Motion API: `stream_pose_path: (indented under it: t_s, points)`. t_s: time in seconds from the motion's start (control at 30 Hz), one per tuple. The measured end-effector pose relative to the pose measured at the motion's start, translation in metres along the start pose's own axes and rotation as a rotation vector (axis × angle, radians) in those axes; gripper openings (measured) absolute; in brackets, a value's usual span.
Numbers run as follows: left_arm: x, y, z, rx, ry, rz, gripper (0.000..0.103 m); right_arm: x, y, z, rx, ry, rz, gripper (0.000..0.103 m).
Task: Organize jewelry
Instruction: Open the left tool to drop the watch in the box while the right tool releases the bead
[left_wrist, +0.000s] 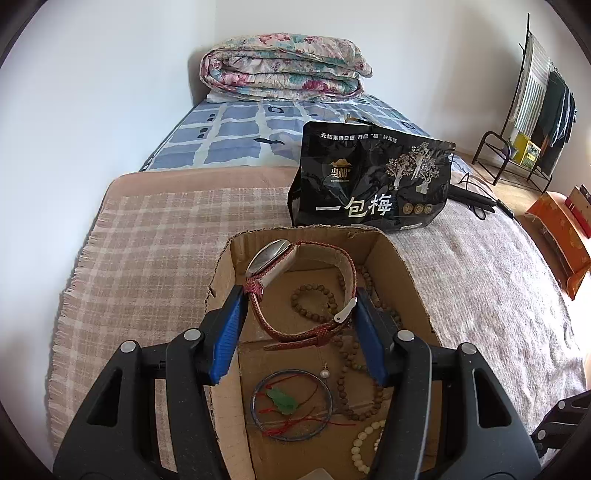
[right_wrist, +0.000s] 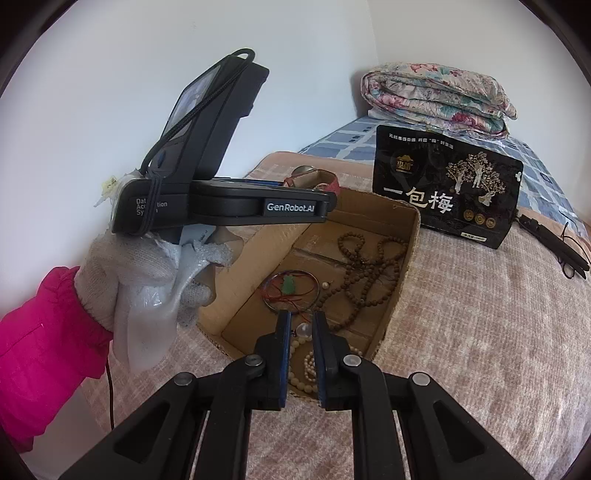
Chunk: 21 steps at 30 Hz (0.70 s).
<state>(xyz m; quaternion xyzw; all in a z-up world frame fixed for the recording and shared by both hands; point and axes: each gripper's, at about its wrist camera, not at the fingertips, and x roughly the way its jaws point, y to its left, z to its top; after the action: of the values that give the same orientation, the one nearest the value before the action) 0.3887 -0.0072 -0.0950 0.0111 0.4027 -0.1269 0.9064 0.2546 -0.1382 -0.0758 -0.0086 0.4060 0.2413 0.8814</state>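
A cardboard box (left_wrist: 406, 258) (right_wrist: 406, 236) sits on the bed. My left gripper (left_wrist: 299, 295) is shut on a red-strap wristwatch (left_wrist: 280, 258), holding it by the strap loop above the box; the watch also shows in the right wrist view (right_wrist: 314, 177). In the box lie brown bead strings (left_wrist: 314, 299) (right_wrist: 369, 266), a green pendant on red cord inside a thin bangle (left_wrist: 284, 400) (right_wrist: 288, 284), a pearl (left_wrist: 324, 373) and a cream bead bracelet (left_wrist: 360, 446) (right_wrist: 306, 362). My right gripper (right_wrist: 301, 321) is slightly open and empty over the box's near edge.
A black snack bag (left_wrist: 373, 177) (right_wrist: 447, 192) stands behind the box. A folded floral quilt (left_wrist: 284, 68) lies at the bed's head. A black cable and device (right_wrist: 554, 243) lie right of the bag. A clothes rack (left_wrist: 535, 110) stands far right.
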Motion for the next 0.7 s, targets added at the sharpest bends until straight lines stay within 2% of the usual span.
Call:
stream_pose_path:
  t_s: [0.47,0.53,0.67,0.7]
  points:
    - [0.019,0.023,0.006,-0.04,0.023,-0.004,0.059,0.031,0.019,0.013,0.033,0.029,0.036,0.012]
    - [0.019,0.023,0.006,-0.044,0.025,-0.004,0.06,0.031,0.018,0.013,0.042,0.026,0.04,0.03]
    - [0.017,0.024,0.008,-0.054,0.014,0.0,0.065,0.031,0.017,0.013,0.05,0.021,0.045,0.038]
    - [0.016,0.024,0.009,-0.055,0.012,0.0,0.065,0.03,0.018,0.013,0.049,0.021,0.043,0.045]
